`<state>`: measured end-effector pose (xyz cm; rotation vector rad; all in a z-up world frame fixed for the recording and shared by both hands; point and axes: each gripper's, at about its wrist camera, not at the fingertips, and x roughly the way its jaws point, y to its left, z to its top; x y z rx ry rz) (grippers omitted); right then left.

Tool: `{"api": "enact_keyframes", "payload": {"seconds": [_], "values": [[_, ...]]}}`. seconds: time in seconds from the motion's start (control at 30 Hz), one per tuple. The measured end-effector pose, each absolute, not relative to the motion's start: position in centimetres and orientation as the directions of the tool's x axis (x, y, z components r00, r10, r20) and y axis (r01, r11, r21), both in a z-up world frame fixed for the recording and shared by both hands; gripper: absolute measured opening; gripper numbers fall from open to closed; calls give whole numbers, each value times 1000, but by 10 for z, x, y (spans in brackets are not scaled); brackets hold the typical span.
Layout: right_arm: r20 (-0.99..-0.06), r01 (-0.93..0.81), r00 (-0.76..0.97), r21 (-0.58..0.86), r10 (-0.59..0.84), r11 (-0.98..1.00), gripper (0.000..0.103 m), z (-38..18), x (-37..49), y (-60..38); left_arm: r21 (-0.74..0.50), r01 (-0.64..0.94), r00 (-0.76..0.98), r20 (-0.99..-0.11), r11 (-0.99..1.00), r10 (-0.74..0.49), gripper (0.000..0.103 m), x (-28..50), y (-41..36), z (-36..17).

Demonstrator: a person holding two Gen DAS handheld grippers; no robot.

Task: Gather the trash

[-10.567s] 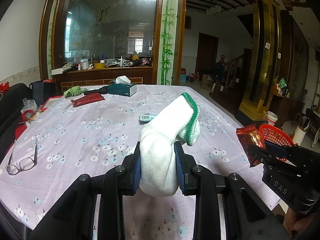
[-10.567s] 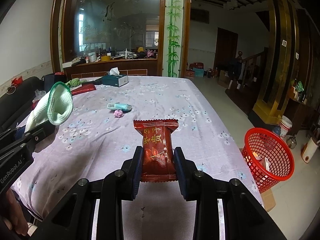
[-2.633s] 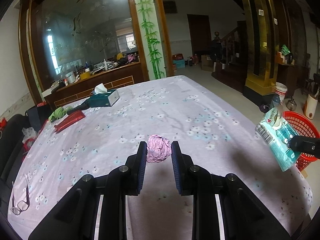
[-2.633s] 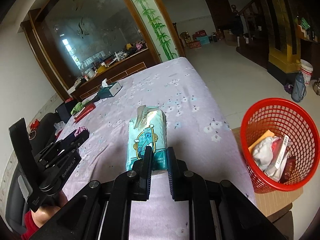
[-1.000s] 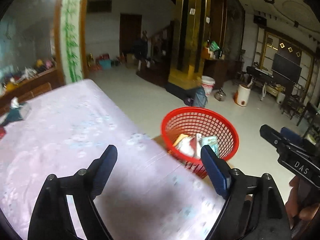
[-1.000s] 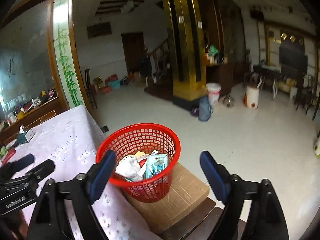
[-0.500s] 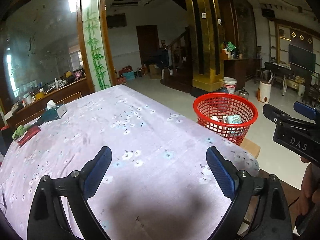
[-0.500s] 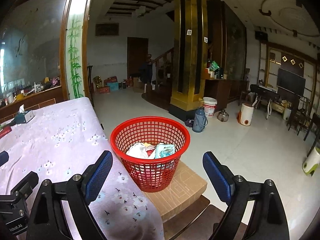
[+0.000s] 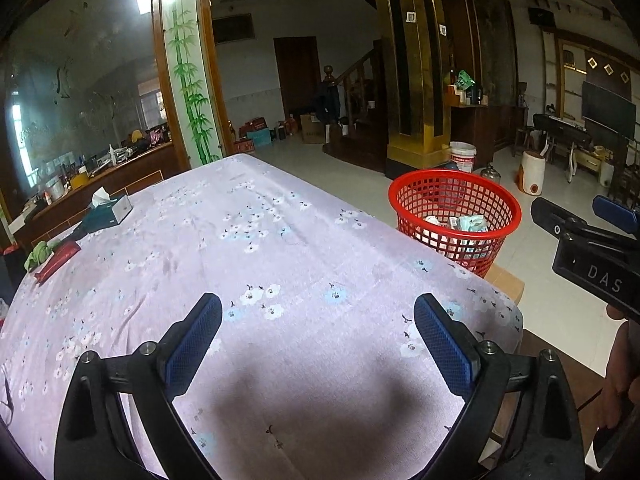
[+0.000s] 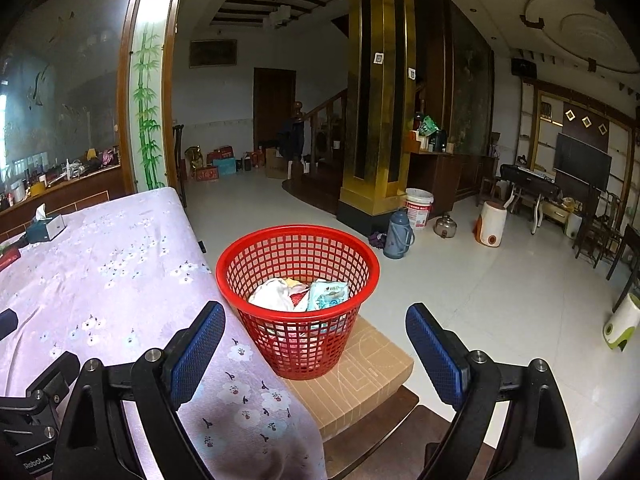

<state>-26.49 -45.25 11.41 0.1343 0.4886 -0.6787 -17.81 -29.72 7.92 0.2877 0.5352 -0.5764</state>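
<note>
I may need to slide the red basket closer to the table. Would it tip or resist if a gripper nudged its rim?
The red basket looks like thin mesh plastic holding only wrappers, so probably light. It tapers to a narrow base on a cardboard box, so a rim push might tip it rather than slide it.

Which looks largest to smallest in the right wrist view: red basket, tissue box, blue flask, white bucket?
1. Red basket, much nearer.
2. Blue flask and white bucket: alike, unranked.
3. Tissue box.

Lilac tablecloth [image 9: 280, 264] with pale flower print; red mesh basket [image 10: 298, 300]; blue finger pads [image 10: 198, 354]; teal tissue box [image 9: 110, 212].
</note>
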Motion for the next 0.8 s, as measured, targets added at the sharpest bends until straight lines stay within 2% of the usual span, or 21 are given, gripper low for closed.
{"api": "enact_keyframes", "payload": {"seconds": [0.8], "values": [[-488, 624, 669, -39, -560, 780, 94, 111, -261, -452, 129, 555, 731, -546, 822, -408, 96, -181, -296, 80]]}}
